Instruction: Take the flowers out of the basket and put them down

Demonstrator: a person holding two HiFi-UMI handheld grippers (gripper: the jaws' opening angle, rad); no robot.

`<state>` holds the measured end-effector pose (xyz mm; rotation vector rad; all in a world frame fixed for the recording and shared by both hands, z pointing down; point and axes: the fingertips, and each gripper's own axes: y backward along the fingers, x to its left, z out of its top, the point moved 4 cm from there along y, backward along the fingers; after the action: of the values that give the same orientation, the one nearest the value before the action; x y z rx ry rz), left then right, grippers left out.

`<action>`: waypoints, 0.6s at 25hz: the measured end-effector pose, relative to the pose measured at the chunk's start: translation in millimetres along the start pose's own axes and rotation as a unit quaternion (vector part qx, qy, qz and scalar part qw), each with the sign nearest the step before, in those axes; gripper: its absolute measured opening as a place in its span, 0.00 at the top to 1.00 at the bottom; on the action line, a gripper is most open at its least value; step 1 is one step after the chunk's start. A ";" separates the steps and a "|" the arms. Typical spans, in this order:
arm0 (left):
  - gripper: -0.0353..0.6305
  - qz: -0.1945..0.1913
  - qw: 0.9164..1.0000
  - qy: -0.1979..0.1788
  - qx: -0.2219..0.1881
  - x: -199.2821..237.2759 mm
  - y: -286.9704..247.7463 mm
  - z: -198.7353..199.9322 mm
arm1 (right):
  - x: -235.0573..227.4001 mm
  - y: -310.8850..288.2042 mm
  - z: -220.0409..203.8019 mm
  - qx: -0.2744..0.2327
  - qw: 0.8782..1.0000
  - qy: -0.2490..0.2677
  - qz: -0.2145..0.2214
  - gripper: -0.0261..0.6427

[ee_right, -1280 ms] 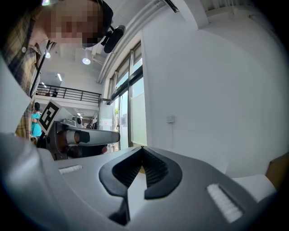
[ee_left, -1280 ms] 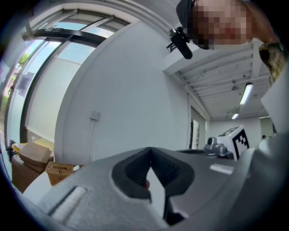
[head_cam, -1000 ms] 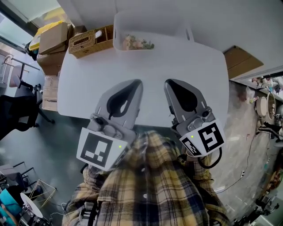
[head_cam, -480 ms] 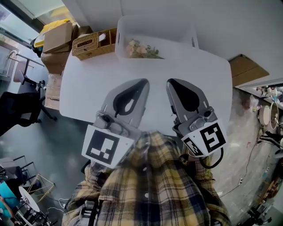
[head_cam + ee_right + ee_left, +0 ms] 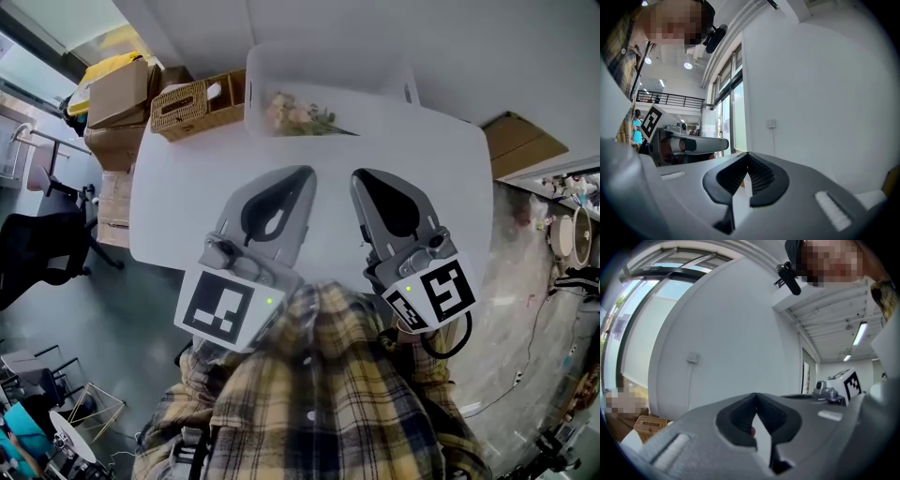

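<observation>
White desk [image 5: 178,211], white basket [image 5: 323,64] at its far edge, flowers [image 5: 298,116] lying inside it, seemingly pale pink, wicker box [image 5: 192,101] just beside the basket, left gripper [image 5: 304,173] and right gripper [image 5: 357,176] side by side over the near desk, well apart from the basket, fingers of both pressed together, holding nothing

The table [image 5: 178,206] stretches ahead of the person. At the middle of its far edge stands the basket [image 5: 323,66], with the flowers [image 5: 298,114] lying inside it, toward its left end. Just left of the basket, by the table's far left corner, sits a woven box [image 5: 192,103], and cardboard boxes [image 5: 117,89] are stacked further left. A chair [image 5: 42,253] stands off the table's left edge. The left gripper [image 5: 302,173] and right gripper [image 5: 359,176] hang side by side over the table's near half, apart from each other and well short of the basket
</observation>
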<state>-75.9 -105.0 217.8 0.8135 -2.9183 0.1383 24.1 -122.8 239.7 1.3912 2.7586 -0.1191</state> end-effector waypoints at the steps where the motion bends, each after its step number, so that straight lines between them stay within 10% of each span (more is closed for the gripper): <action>1: 0.95 -0.001 1.000 -0.001 0.002 1.1 -1.8 -1.0 | -0.9 -0.8 -0.4 0.001 1.000 0.000 -0.001 0.96; 15: 0.94 -0.052 0.994 -0.054 0.081 22.9 -61.5 -13.4 | -23.4 4.0 -14.1 0.019 1.000 -0.014 -0.021 0.96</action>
<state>-62.3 -167.5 237.6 1.0255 -2.9869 0.3350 41.1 -137.9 255.4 1.3288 2.7779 -0.1907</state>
